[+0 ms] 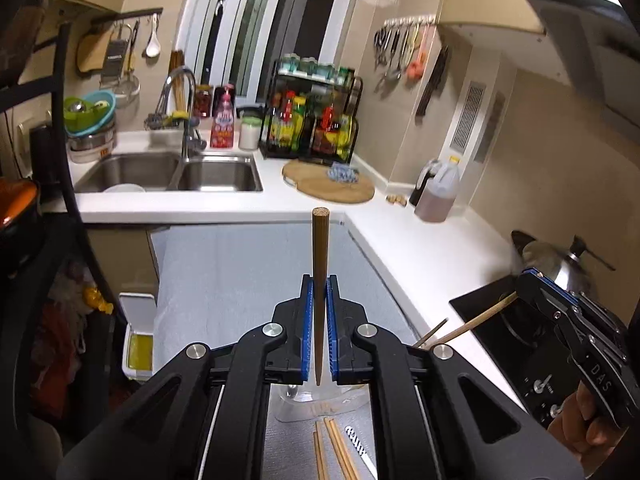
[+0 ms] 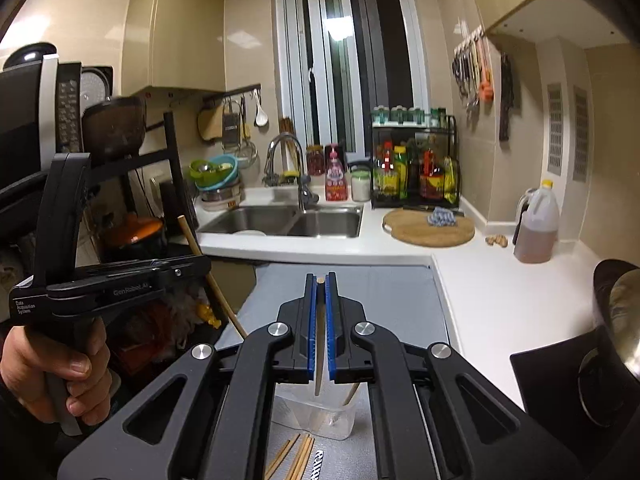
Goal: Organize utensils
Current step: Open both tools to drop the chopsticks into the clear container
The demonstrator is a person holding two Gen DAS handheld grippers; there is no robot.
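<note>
Left tongs (image 1: 319,300) pinched tight on a brown chopstick (image 1: 320,256), upright at frame centre above the clear container (image 1: 320,400). Right tongs (image 2: 319,300) likewise clamped on a second chopstick (image 2: 320,344), centre of frame. More loose chopsticks (image 2: 298,456) flat on the grey bench (image 2: 400,300), bottom centre, beside the container.

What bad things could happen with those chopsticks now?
1. The left tool pinches its chopstick along a thin edge, so it might twist or slip out.
2. The clear container looks light; a poke from the right tool's chopstick could tip it.
3. Both sticks may collide above it.
</note>
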